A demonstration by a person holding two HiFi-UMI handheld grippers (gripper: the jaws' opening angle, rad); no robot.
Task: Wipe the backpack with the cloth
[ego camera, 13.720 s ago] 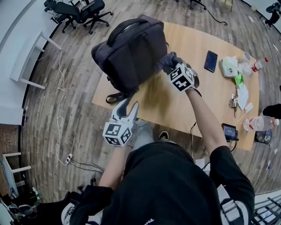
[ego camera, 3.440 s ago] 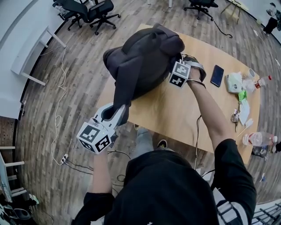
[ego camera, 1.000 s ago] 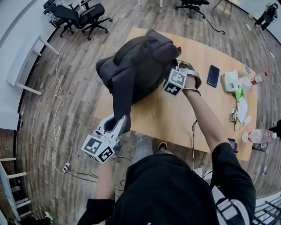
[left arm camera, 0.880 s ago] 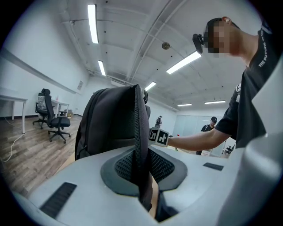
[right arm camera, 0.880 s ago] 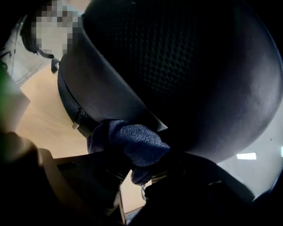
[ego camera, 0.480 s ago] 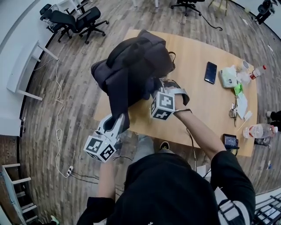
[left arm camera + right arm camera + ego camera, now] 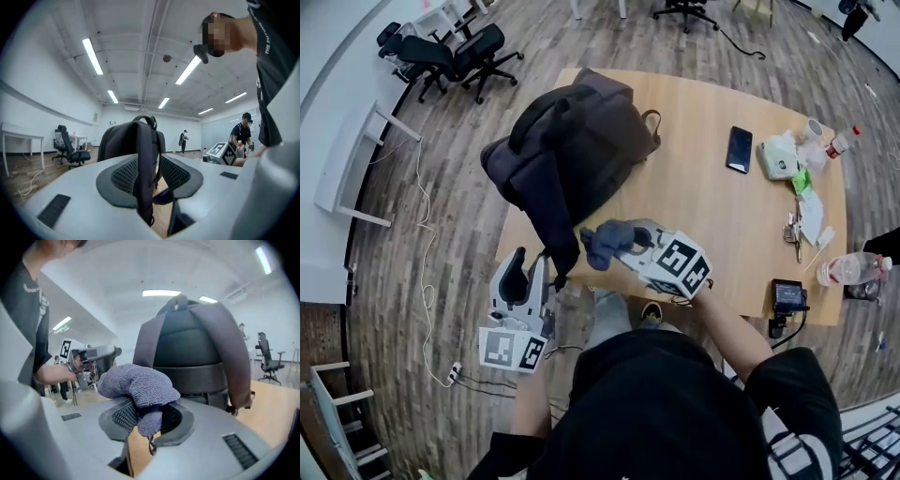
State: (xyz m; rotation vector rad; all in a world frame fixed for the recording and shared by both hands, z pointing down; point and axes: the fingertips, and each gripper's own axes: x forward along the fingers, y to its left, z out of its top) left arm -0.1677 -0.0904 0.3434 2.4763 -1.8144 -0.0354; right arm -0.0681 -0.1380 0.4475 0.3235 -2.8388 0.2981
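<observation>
**Cloth clear of the backpack, strap loose between opened jaws**

The dark backpack (image 7: 581, 131) stands upright at the left end of the tabletop (image 7: 703, 225), its body reaching over the left edge. One broad strap (image 7: 548, 211) hangs from it down past the near edge at the near-left corner.

The grey-blue cloth (image 7: 605, 242) is bunched over the near edge, just beside the strap's lower part. The right hand-held gripper (image 7: 630, 246) is clamped on it, and the right gripper view shows a fold pinched between the ribbed pads and the rest mounded over the jaws.

The left hand-held gripper (image 7: 528, 267) sits below the near-left corner, off the tabletop. Its jaws have just been opening and stand apart. In the left gripper view the strap hangs between them with a gap on the right pad's side.

Each gripper's cube bears black-and-white square markers. The print on the person's dark shirt cannot be read.

Towards the far-right corner lie a dark phone (image 7: 739, 148) and a white packet (image 7: 778, 155). A clear bottle (image 7: 848, 267) lies at the right edge, and a small black device (image 7: 785, 295) sits at the near edge. Office chairs (image 7: 459, 52) stand on the wood floor beyond the far-left corner.
</observation>
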